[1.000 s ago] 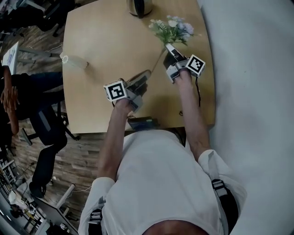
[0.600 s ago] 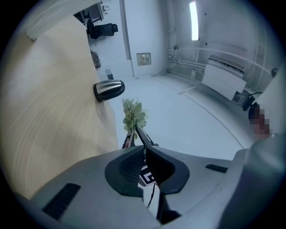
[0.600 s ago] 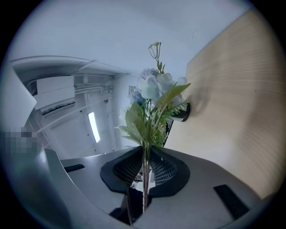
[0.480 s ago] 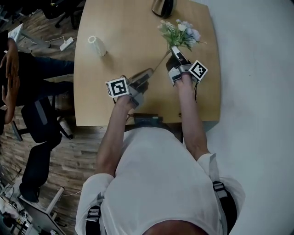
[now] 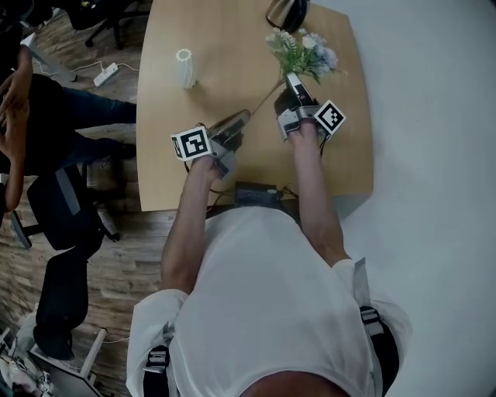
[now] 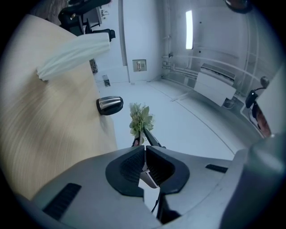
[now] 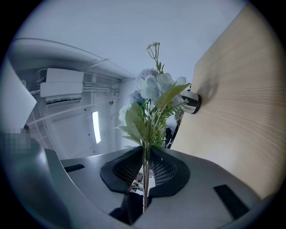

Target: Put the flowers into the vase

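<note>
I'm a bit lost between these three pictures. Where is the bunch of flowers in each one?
Head view: flowers at upper centre-right, over the table's far end.
Left gripper view: small, near the centre, just right of the pot.
Right gripper view: large, in the centre, stem clamped in the right gripper.
Shared landmark: the dark metal pot at the table edge.

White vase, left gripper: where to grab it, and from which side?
Probably mid-body of the vase, from the side facing the left gripper: it stands upright and slim, and its open mouth on top must stay free for the flowers.
</note>
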